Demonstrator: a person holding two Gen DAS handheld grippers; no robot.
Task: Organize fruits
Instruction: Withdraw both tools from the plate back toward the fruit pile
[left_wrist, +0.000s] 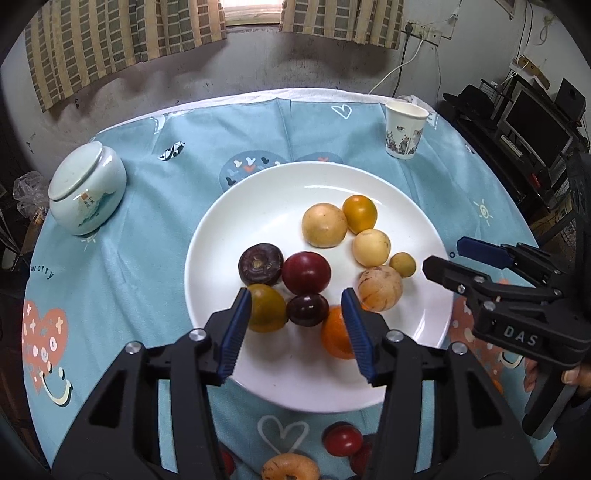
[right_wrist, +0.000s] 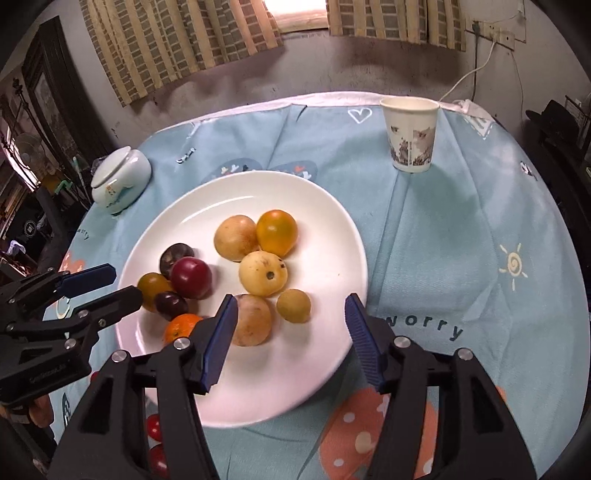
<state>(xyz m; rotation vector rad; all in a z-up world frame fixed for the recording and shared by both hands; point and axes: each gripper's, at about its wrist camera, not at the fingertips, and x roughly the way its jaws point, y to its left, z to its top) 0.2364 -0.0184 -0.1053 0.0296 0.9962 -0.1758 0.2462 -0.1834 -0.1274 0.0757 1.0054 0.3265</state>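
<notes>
left gripper (left_wrist: 297, 328) wide, empty | right gripper (right_wrist: 290, 341) wide, empty | risk: bumping round fruits (left_wrist: 306, 272), rolling off plate (left_wrist: 236, 229) near edge

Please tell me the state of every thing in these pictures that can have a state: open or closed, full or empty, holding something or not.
Left gripper: open, holding nothing.
Right gripper: open, holding nothing.
Plate: upright, holding ten fruits.
Paper cup: upright, contents not visible.
Jar: lid on, closed.
Tablecloth: spread over the table.
Curtains: parted at the window.
</notes>
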